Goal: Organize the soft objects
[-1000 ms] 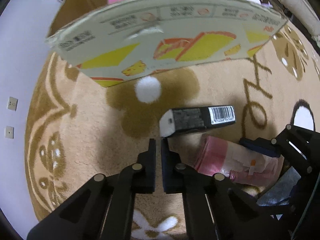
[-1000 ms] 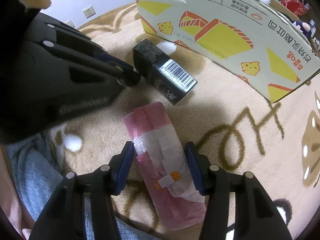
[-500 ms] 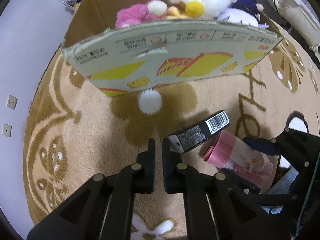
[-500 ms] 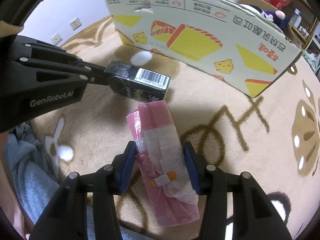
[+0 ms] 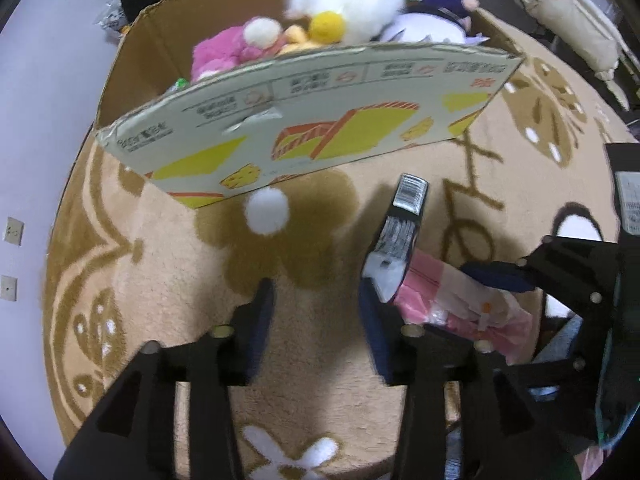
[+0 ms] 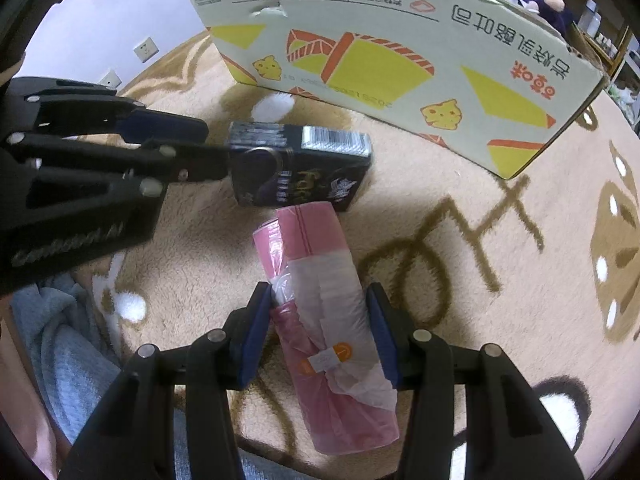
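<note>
A pink roll of plastic bags [image 6: 320, 300] with a white paper band lies along my right gripper [image 6: 318, 304], whose blue pads press on both its sides. In the left wrist view the same roll [image 5: 452, 304] shows at the right under the right gripper [image 5: 500, 284]. A black box with a barcode [image 5: 404, 232] leans just outside the right finger of my left gripper [image 5: 316, 292]. Its jaws are opening with only rug between them. The right wrist view has the left gripper [image 6: 214, 144] tips at the black box [image 6: 304, 168].
A large printed cardboard carton [image 5: 320, 120] stands on the beige patterned rug [image 5: 160, 260] just beyond the box, holding several plush toys [image 5: 348, 12]. The carton [image 6: 400, 40] fills the top of the right view. A blue-clad leg [image 6: 68, 340] lies at lower left.
The left jaws went from shut to apart. The black box swung from lying crosswise to pointing away beside the right finger. More of the carton's inside shows. The right gripper keeps the pink roll.
</note>
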Tool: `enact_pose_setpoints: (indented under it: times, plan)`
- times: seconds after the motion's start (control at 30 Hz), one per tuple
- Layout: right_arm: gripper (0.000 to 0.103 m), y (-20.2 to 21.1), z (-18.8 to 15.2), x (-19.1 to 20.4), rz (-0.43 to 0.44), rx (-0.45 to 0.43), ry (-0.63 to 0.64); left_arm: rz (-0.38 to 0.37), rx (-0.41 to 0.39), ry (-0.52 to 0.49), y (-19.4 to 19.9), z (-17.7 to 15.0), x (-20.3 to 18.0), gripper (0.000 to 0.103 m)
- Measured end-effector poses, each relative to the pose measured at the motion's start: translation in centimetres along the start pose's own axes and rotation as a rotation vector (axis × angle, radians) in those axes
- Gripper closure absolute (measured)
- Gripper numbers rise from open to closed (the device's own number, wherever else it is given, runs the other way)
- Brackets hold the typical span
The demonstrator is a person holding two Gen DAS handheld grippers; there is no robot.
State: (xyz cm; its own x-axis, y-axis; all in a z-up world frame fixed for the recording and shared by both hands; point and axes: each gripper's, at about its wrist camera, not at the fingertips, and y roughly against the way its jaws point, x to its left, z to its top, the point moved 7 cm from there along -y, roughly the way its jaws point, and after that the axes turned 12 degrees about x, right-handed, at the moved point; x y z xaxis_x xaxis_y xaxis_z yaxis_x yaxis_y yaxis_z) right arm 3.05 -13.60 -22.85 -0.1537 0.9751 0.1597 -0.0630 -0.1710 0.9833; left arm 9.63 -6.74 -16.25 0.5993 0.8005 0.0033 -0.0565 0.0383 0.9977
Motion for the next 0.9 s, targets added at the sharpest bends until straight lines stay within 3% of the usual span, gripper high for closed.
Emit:
enact_pose_setpoints:
  times: [0.43, 0.6, 0.9]
  plan:
    - [0.052, -0.2, 0.2, -1.4, -0.013, 0.024, -0.074, -0.085, -0.012, -0.075, -0.8, 0.1, -2.1, 0.047]
    - [0.052, -0.4, 0.5, -1.3, -0.008, 0.026, -0.073, -0.057, 0.018, -0.053, -2.2, 0.6, -1.9, 0.047]
    - [0.052, -0.2, 0.3, -1.8, -0.001, 0.031, -0.07, -0.09, 0.047, -0.045, -4.1, 1.6, -2.7, 0.047]
